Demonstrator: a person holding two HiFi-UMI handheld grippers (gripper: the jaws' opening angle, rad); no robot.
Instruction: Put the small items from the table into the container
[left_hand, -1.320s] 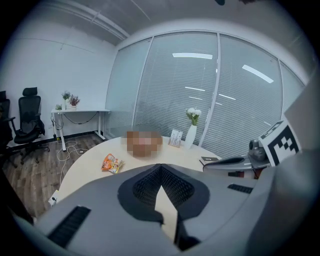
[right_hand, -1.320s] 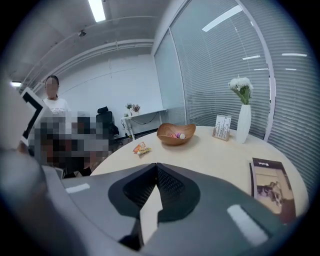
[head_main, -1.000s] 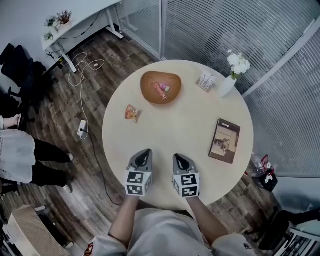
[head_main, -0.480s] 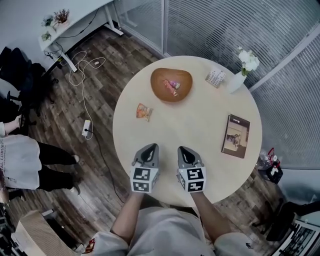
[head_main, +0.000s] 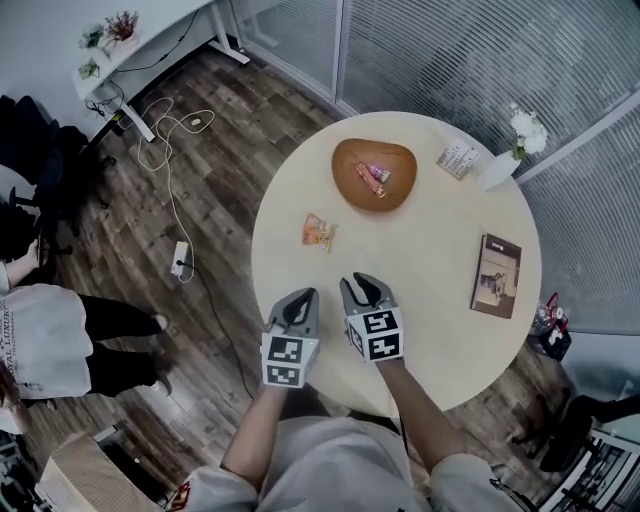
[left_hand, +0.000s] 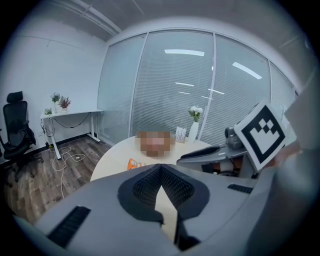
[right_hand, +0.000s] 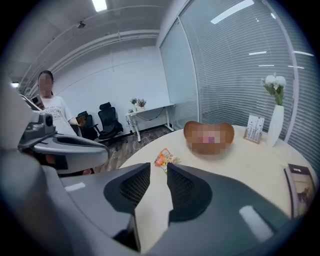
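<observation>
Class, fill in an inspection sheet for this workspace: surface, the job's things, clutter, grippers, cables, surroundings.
Surface: round pale table, mostly bare.
Job's things: brown bowl holding small packets; one orange packet lying on the table, apart from the bowl.
Clutter: book, white vase with flowers, card stand.
Grippers: left gripper shut, empty; right gripper jaws opening, nothing between them.
Cables: white cable and power strip on the floor.
Surroundings: wooden floor, glass walls with blinds, desk, a person standing.
</observation>
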